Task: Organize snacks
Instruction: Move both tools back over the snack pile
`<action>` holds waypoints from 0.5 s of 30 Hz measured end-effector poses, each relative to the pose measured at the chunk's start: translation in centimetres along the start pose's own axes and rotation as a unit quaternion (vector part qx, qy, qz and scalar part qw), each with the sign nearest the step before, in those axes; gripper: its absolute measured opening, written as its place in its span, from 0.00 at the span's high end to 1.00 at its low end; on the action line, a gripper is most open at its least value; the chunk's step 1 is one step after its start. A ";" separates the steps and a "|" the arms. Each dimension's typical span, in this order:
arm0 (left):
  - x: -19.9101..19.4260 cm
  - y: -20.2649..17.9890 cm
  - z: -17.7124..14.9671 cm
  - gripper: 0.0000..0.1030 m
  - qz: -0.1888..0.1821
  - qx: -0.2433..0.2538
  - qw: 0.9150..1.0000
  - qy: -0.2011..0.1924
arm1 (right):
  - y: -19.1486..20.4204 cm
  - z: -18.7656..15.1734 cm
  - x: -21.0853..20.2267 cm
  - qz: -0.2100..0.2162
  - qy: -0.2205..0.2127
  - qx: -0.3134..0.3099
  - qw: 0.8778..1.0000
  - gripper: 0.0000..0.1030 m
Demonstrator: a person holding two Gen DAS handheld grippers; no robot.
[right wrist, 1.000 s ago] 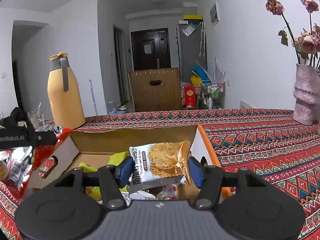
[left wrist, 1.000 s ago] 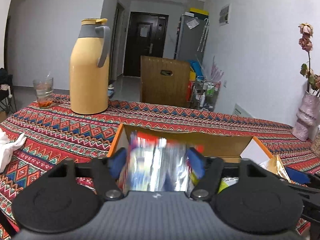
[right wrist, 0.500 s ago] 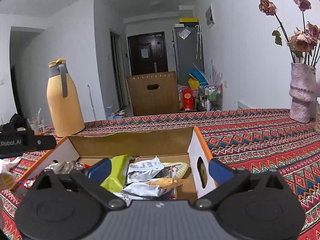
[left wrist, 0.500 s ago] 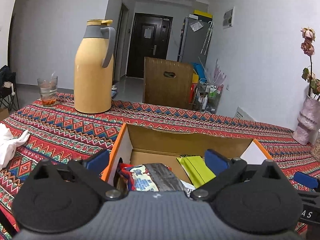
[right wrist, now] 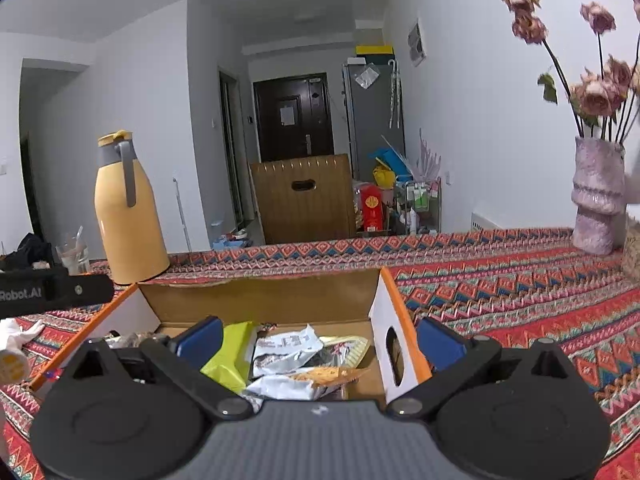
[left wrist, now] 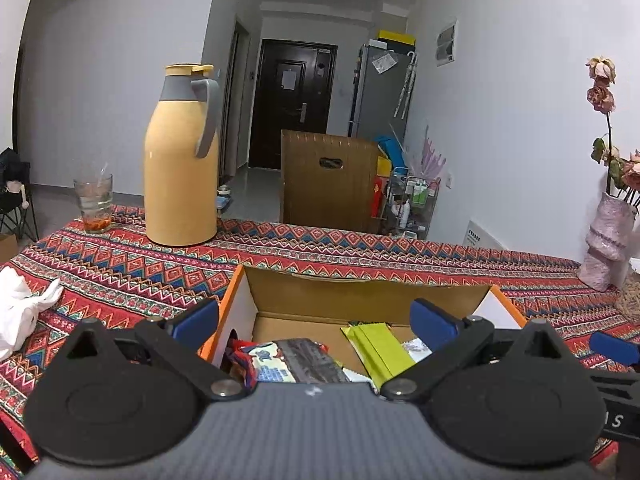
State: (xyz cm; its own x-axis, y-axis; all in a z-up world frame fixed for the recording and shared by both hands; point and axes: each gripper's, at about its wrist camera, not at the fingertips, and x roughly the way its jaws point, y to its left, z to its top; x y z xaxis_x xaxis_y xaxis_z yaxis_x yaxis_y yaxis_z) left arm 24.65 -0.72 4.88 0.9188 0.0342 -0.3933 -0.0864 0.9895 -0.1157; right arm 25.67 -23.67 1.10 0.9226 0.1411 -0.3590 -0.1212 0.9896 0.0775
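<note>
Open tool, snacks in box

Only clear text: "Robot.AI" in white on the black body of the left gripper, seen from the right wrist cam, start cut off. Left cam shows an "S" on the right gripper. Snack packet print too small to read.

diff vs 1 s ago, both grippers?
Both let go. The left gripper dropped its foil packet into the box; the right gripper dropped its cracker packet there too. Both jaws have just been opening and now stand wide, pressing on nothing. Box, thermos and vase unchanged.
</note>
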 end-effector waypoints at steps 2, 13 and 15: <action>-0.3 0.0 0.3 0.00 0.001 0.000 1.000 0.000 | 0.3 0.5 -0.6 0.000 -0.006 -0.007 1.000 0.00; -4.9 0.2 0.3 0.00 0.004 0.008 1.000 -0.014 | 1.5 0.6 -4.8 0.001 -0.012 -0.022 1.000 0.00; -5.8 0.4 0.1 0.00 0.006 0.008 1.000 -0.016 | 1.7 0.3 -5.8 0.002 -0.013 -0.021 1.000 0.00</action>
State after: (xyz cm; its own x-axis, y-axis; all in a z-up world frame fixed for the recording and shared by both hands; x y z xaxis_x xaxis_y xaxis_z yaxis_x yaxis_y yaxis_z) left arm 19.27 -0.49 7.19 0.9294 0.0492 -0.3658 -0.0906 0.9912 -0.0968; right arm 20.27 -22.81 3.62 0.9313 0.1441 -0.3347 -0.1391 0.9895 0.0390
